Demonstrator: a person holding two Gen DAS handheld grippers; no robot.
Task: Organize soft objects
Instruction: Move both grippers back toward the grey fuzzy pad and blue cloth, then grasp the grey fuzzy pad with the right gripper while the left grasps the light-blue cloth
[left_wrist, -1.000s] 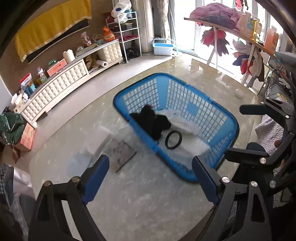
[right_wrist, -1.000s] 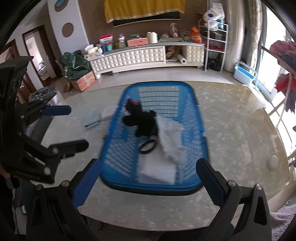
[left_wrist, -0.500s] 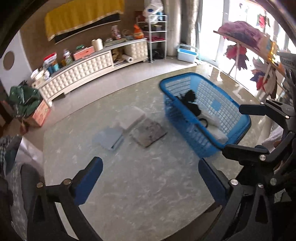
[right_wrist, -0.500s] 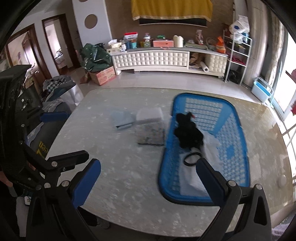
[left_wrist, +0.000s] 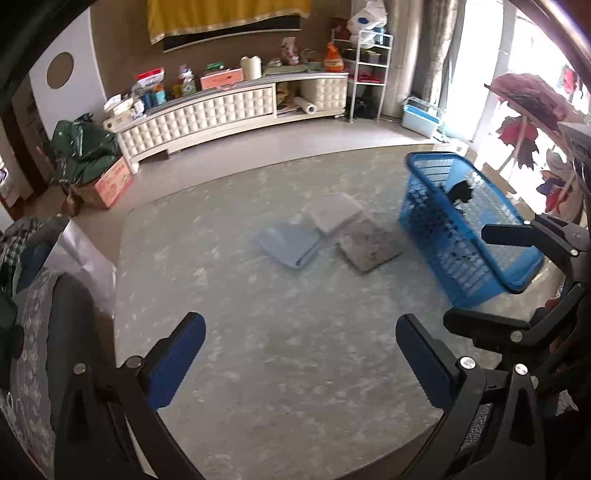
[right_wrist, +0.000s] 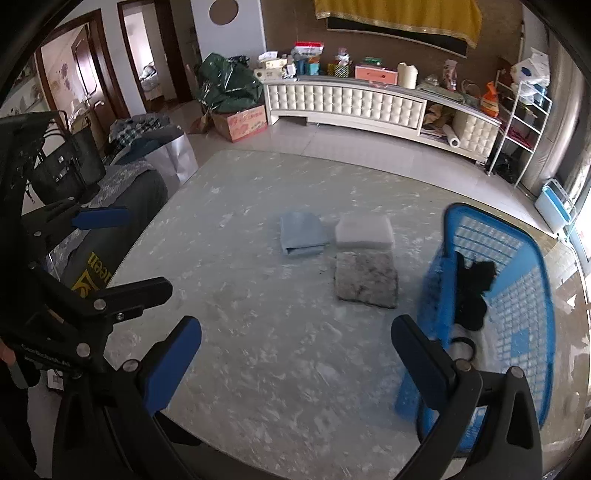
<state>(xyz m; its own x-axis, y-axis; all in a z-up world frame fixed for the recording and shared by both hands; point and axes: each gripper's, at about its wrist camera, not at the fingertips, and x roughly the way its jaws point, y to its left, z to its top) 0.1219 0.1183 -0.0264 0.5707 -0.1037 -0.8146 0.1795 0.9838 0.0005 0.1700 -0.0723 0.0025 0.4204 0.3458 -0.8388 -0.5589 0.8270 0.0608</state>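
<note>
swinging away from the blue basket toward the bare middle of the marble bench, both claws now empty: left claw spread wide with nothing between its pads, right claw likewise gaping over bare stone. a second ago centred on the basket; now pushed off to the right edge of both views, still holding the black garment, a white cloth and a dark ring. lying flat near the bench centre, just beside the basket: a folded blue cloth, a pale grey folded cloth and a mottled grey one, touching or nearly so. probably means a fresh pick next, likely from these folded pieces.
</note>
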